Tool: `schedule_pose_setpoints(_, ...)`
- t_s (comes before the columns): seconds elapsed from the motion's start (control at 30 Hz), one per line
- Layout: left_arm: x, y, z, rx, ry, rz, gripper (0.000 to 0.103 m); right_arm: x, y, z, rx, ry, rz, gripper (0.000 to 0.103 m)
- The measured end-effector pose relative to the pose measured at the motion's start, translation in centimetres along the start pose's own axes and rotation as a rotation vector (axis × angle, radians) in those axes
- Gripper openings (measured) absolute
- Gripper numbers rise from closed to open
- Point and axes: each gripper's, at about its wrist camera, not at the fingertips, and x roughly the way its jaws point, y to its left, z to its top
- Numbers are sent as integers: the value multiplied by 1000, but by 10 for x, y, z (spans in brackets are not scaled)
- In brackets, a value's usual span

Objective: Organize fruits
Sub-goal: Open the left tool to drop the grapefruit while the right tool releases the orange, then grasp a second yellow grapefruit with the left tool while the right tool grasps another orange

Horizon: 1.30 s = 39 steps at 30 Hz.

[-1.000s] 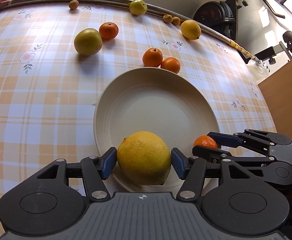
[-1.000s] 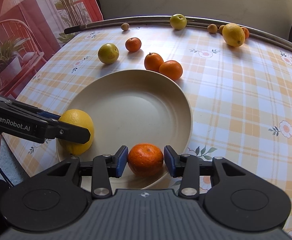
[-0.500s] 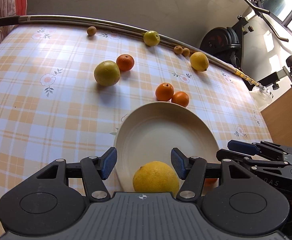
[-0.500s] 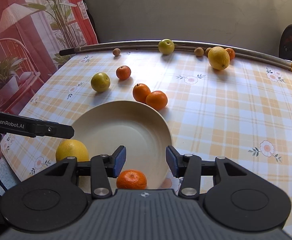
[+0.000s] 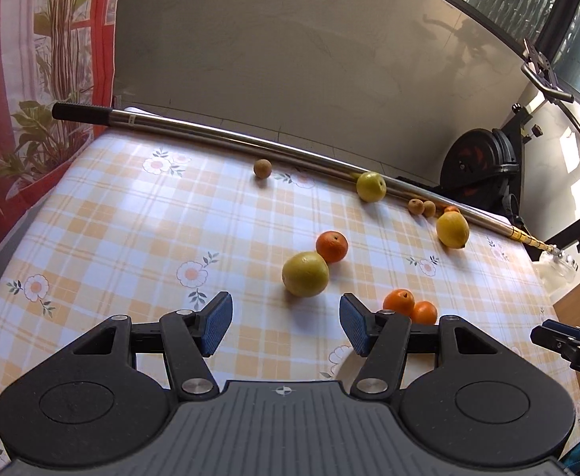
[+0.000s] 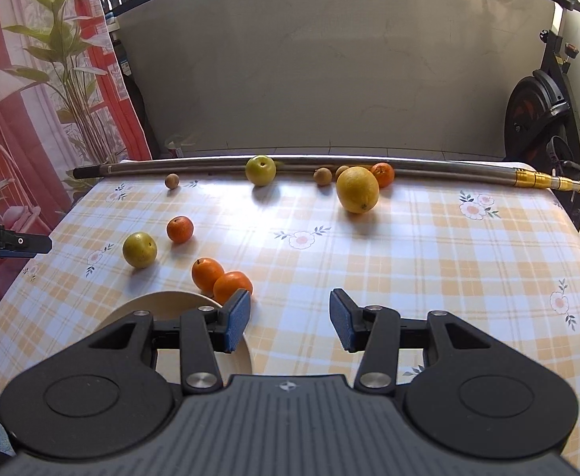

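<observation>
Fruits (image 6: 357, 189) loose on checked cloth (yellow, green, orange) | both grippers empty

- Bright daylight from windows at top, upper right corner blown out.
- Soft fruit shadows falling toward near edge of table (image 6: 429, 246).
- Sharp focus; strong fisheye bending at borders.

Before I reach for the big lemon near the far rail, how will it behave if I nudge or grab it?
The lemon is rounded and lies free on the smooth tablecloth, so a nudge would probably roll it, perhaps into the orange behind it. Its skin looks firm, so it should stand a squeeze. It looks broad: open wide.
</observation>
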Motion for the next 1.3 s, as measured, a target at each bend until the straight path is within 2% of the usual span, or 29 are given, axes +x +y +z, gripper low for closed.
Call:
schedule_pose_setpoints(0.23, 9, 7, 25, -30, -22, 14, 63, 7, -10, 14, 24, -24, -25, 48)
schedule_pose_setpoints(0.47, 59, -5, 35, -60, 49, -8, 63, 23, -16, 20, 33, -17, -37, 48)
schedule_pose_setpoints(0.77, 123, -6, 32, -117, 200, 1, 63, 41, -33, 18, 62, 24, -49, 48)
schedule_pose_setpoints(1.07, 147, -17, 35, -90, 228, 12, 63, 56, -40, 18, 98, 64, -32, 48)
schedule_pose_setpoints(1.3, 156, -19, 33, -75, 248, 26, 63, 69, -31, 21, 73, 107, 0, 48)
